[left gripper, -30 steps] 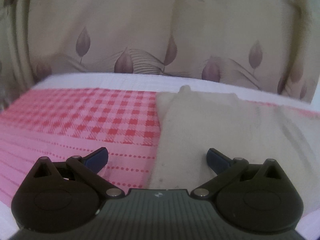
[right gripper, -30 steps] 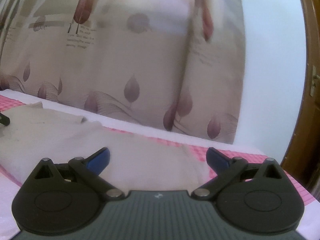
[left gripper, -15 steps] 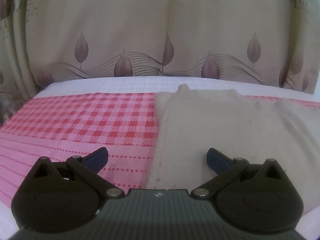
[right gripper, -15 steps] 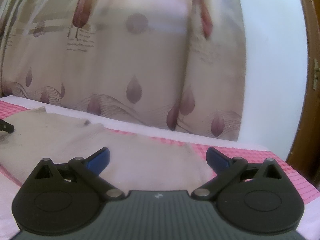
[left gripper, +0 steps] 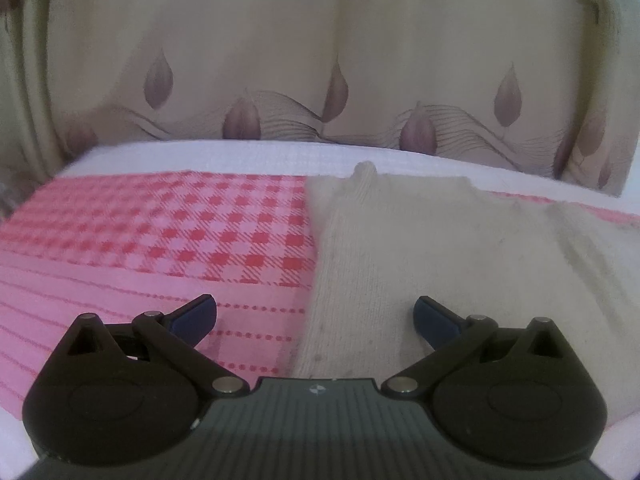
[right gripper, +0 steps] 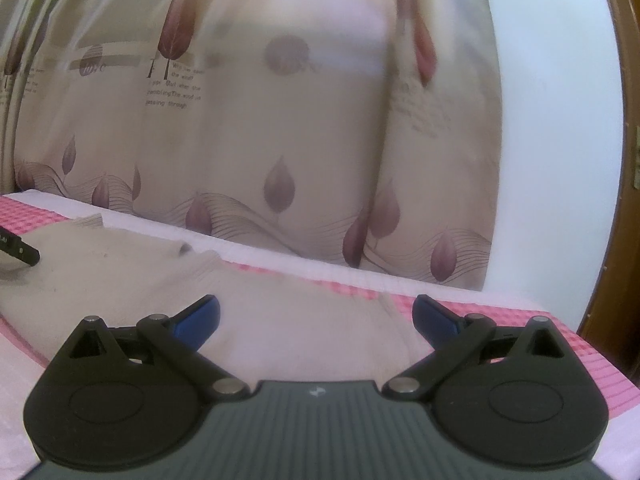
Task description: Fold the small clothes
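- Left gripper (left gripper: 315,318) stands wide apart, its blue-tipped fingers (left gripper: 192,316) holding nothing; the near left edge of the cream knit garment (left gripper: 420,264) runs between them.
- Right gripper (right gripper: 316,316) is likewise spread wide and grips nothing, poised over the garment's (right gripper: 300,320) right-hand part.
- From the left wrist view, the garment fills the field from 12 to 3 o'clock, lying flat on the pink checked cover (left gripper: 172,224).
- Its fabric is pale, ribbed knit, faintly speckled with dark marks, with a small nub (left gripper: 365,170) poking up at the far edge.
- From the right wrist view, one black finger of the left gripper (right gripper: 18,248) shows at 9 o'clock over the cloth.
- Behind the bed hangs a beige leaf-print curtain (right gripper: 280,140).
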A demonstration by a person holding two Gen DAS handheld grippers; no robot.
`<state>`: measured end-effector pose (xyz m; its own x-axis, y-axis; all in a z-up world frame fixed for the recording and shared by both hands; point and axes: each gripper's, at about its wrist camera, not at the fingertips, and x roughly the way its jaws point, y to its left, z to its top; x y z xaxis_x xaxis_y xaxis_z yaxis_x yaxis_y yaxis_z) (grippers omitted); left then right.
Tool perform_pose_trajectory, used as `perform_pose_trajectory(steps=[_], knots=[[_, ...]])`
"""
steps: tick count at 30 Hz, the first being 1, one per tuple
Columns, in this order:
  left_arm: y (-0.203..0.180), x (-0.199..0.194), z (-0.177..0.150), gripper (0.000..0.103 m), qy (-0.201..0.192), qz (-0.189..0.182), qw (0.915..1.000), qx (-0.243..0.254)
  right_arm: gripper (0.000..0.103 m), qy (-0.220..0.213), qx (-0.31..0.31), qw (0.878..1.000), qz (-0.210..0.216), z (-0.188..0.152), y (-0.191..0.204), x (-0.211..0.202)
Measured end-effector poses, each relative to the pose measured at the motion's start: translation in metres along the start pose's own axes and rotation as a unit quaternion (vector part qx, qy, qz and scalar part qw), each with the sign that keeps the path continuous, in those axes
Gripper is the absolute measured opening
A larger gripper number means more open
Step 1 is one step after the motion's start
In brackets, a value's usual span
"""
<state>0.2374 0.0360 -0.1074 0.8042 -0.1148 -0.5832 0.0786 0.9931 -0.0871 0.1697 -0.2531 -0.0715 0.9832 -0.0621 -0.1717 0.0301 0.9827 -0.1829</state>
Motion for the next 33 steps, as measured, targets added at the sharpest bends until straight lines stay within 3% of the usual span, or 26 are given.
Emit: perform_pose_trajectory(steps=[5, 10, 18, 20, 21, 22, 27, 33], knots=[[0.014, 0.01, 0.011, 0.099, 0.021, -0.052, 0.9983, -0.015, 0.103, 0.003, 0.0, 1.0, 0.001, 0.0, 0.0, 0.001], [0.024, 0.028, 0.028, 0.072, 0.046, -0.127, 0.9907, -0.016, 0.103, 0.005, -0.001, 1.0, 0.002, 0.0, 0.001, 0.001], [0.025, 0.062, 0.051, 0.07, 0.087, -0.191, 0.9774, -0.019, 0.103, 0.008, -0.004, 1.0, 0.002, -0.001, 0.002, 0.003], [0.023, 0.066, 0.051, 0.063, 0.079, -0.197, 0.9772, -0.007, 0.103, 0.009, -0.004, 1.0, 0.003, -0.001, 0.002, 0.003], [0.021, 0.068, 0.05, 0.054, 0.074, -0.197, 0.9776, 0.0, 0.103, 0.009, -0.005, 1.0, 0.003, -0.001, 0.002, 0.003], [0.02, 0.069, 0.05, 0.05, 0.069, -0.2, 0.9774, 0.002, 0.103, 0.009, -0.005, 1.0, 0.004, -0.001, 0.001, 0.003], [0.023, 0.072, 0.052, 0.031, 0.08, -0.208, 0.9741, -0.038, 0.103, 0.009, -0.004, 1.0, 0.006, 0.0, 0.0, 0.004], [0.007, 0.054, 0.064, 0.027, 0.093, -0.167, 0.978, -0.083, 0.103, 0.007, 0.003, 1.0, 0.018, 0.0, -0.002, 0.003]])
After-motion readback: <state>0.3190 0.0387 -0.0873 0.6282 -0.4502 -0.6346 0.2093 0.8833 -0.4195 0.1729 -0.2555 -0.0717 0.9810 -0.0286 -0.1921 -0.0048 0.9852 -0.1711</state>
